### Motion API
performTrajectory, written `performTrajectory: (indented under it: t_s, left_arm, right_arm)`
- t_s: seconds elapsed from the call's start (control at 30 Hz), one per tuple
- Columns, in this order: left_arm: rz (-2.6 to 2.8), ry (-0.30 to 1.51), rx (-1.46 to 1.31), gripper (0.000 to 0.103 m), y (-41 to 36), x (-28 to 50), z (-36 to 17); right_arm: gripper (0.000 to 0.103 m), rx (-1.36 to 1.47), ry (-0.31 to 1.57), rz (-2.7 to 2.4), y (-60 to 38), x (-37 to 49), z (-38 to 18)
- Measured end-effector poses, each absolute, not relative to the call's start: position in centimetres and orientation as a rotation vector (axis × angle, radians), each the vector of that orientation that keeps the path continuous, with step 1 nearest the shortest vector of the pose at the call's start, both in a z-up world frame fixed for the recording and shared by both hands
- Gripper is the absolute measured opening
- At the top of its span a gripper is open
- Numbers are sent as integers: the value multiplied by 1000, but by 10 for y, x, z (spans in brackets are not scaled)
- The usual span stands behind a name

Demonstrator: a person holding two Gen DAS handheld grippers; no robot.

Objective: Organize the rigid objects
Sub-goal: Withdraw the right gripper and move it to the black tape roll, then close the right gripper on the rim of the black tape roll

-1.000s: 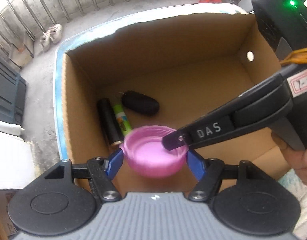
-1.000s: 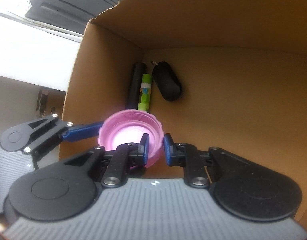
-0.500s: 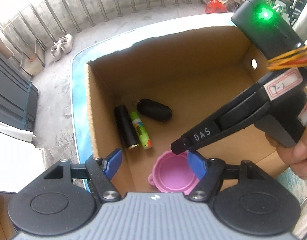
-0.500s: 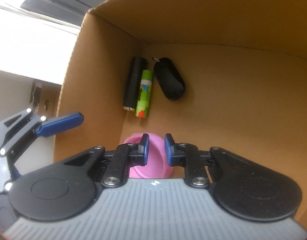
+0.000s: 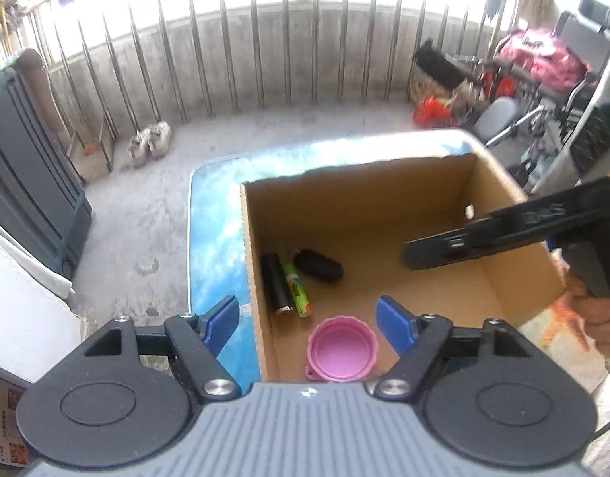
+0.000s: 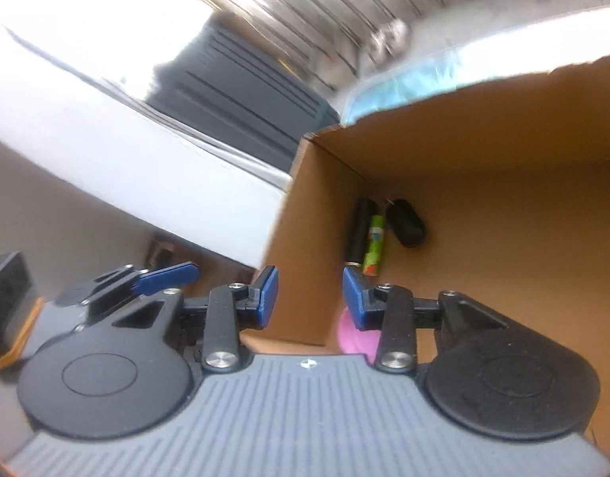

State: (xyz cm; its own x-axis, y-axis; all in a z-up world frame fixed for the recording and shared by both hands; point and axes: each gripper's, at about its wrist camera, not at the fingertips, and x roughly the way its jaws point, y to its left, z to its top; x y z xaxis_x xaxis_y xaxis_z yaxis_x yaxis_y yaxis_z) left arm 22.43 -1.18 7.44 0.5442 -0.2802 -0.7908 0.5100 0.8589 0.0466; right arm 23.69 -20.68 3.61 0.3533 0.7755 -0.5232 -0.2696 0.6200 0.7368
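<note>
A pink cup (image 5: 342,353) lies mouth-up on the floor of the cardboard box (image 5: 384,183), near its front left corner. Further back along the left wall lie a black cylinder (image 5: 277,286), a green tube (image 5: 297,290) and a black oval case (image 5: 319,265). My left gripper (image 5: 307,312) hovers above the cup, its jaws opening with nothing between them. My right gripper (image 6: 309,298) hangs over the box's left wall, jaws opening and empty. It hides most of the pink cup (image 6: 354,342). The left wrist view shows the right gripper (image 5: 412,254) from the side, over the box's right half.
The box stands on a blue-patterned table (image 5: 213,238). A person's hand (image 5: 599,318) holds the right gripper at the right edge. On the floor beyond are a dark cabinet (image 5: 22,183), shoes (image 5: 150,143), a metal railing and chairs with clutter (image 5: 535,71).
Both grippers held the pink cup above the box, then let it go; it now lies on the box floor. Both grippers have risen and drawn back, and the right jaws have spread.
</note>
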Motion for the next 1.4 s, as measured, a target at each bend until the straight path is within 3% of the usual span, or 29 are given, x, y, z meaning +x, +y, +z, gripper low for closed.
performTrajectory:
  t_s: [0.23, 0.57, 0.73, 1.03, 1.3, 1.4]
  left_arm:
    - [-582, 791, 250, 83, 13, 153, 77]
    - [-685, 884, 354, 84, -10, 81, -10]
    - [-667, 878, 430, 84, -29, 65, -49]
    - [-618, 864, 474, 84, -48, 60, -78]
    - [-602, 876, 478, 80, -50, 61, -85]
    - [-603, 887, 491, 76, -51, 63, -90]
  right_arm:
    - [41, 637, 849, 712, -269, 133, 59]
    - [43, 606, 911, 507, -255, 30, -23]
    - [43, 537, 943, 453, -220, 27, -55]
    - [41, 348, 929, 463, -188, 38, -55]
    - [37, 291, 970, 477, -173, 46, -72]
    - [30, 282, 963, 470, -174, 48, -75]
